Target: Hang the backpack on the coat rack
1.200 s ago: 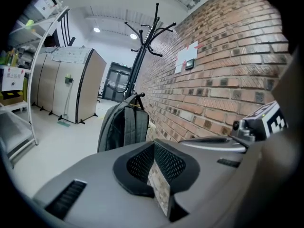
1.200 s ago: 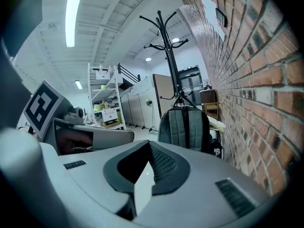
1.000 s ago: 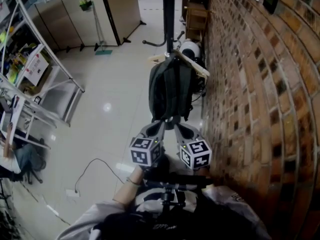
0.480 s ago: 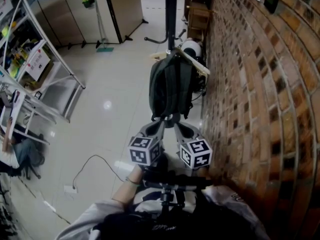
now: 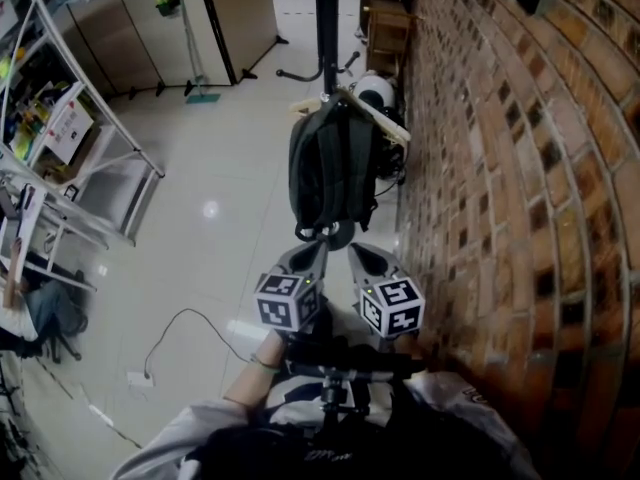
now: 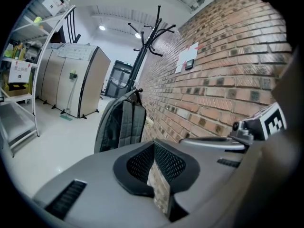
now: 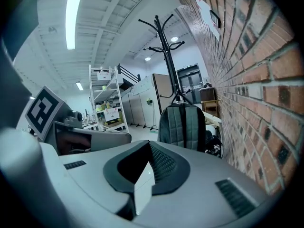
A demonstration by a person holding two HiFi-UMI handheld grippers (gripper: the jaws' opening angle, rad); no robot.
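Beside the brick wall (image 5: 500, 168): the coat rack (image 5: 326, 28) stood at the far end, on the right.
Backpack (image 5: 330, 173): it hung on the coat rack, with its straps facing the near side.
Left gripper (image 5: 316, 250): its jaws were pressed together with nothing in them, just below the backpack's bottom.
Right gripper (image 5: 354, 252): pressed together and empty too, right beside the left one.

My right gripper (image 7: 144, 177) has its fingers (image 7: 161, 161) pressed together, with nothing between them. Straight ahead the grey backpack (image 7: 183, 126) is upright against the pole of the black coat rack (image 7: 166, 46), its two shoulder straps facing me. The brick wall (image 7: 256, 80) runs along my right side. Metal shelving (image 7: 107, 103) stands further off to the left, under a long ceiling light (image 7: 72, 18).
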